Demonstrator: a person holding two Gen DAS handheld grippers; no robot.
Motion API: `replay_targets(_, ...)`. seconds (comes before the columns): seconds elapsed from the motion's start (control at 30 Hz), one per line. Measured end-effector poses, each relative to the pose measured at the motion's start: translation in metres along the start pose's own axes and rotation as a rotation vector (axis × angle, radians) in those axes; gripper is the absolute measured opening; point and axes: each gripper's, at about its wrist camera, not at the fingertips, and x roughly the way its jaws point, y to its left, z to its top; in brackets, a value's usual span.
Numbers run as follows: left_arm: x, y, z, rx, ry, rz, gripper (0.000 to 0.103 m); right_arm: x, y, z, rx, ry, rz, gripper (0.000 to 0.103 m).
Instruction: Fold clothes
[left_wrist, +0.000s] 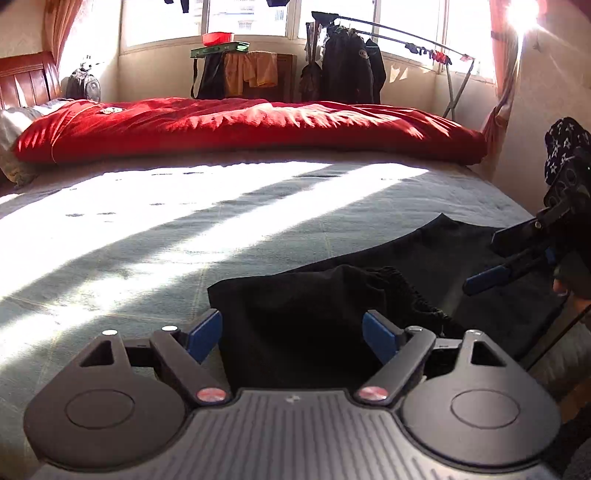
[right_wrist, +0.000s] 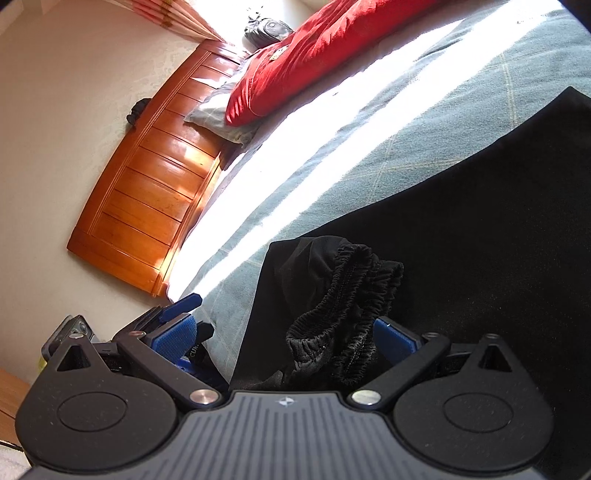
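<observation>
the black garment (left_wrist: 332, 295) lies on the near part of the bed (left_wrist: 184, 221), spread mostly flat over the grey-green cover, with its elastic waistband (right_wrist: 343, 314) bunched up and turned back on top at the near edge. it looks like trousers or shorts, though the dark cloth hides most seams. one end seems already laid over the rest, so a first fold may be in; the waistband is still rumpled and no neat, compact stack shows. my guess is the task is early to midway, with smoothing and at least one more fold left.

the left gripper (left_wrist: 291, 334) hovers just over the near edge of the garment, jaws spread wide, holding nothing. the right gripper (right_wrist: 284, 328) sits right at the waistband, which rises between its parted fingers; the jaws are released, not pinching the cloth.

further off, a red quilt (left_wrist: 240, 125) lies along the far side of the bed, a wooden headboard (right_wrist: 155, 192) stands at one end, and a rack (left_wrist: 388, 55) of dark clothes is by the window.
</observation>
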Motion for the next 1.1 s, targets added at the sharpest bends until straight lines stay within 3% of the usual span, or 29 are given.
replay_targets(0.13,0.051,0.027,0.001,-0.06,0.037,-0.092,0.084,0.001,0.013,-0.006,-0.025,-0.014,-0.035,0.103)
replay_targets(0.27,0.087,0.045,-0.008,-0.11,0.144,-0.153,0.084,0.002,0.028,-0.014,-0.042,-0.045,-0.071,0.103)
replay_targets(0.4,0.067,0.055,0.003,-0.115,0.066,-0.254,0.084,0.019,0.057,-0.013,-0.092,-0.069,-0.058,0.103)
replay_targets(0.57,0.05,0.083,0.022,-0.122,-0.03,-0.237,0.089,0.074,0.085,-0.006,-0.158,-0.02,-0.053,0.103)
replay_targets(0.67,0.051,0.091,0.024,-0.117,-0.025,-0.274,0.089,0.104,0.08,-0.01,-0.144,0.027,-0.161,0.103)
replay_targets(0.8,0.056,0.092,0.018,-0.088,0.018,-0.34,0.089,0.104,0.063,-0.036,-0.1,0.068,-0.363,0.103)
replay_targets(0.93,0.064,0.088,0.014,-0.043,0.043,-0.374,0.09,0.089,0.058,-0.059,-0.029,0.043,-0.363,0.103)
replay_targets(1.1,0.064,0.081,0.018,-0.018,0.032,-0.442,0.09,0.086,0.08,-0.055,-0.081,0.017,-0.401,0.103)
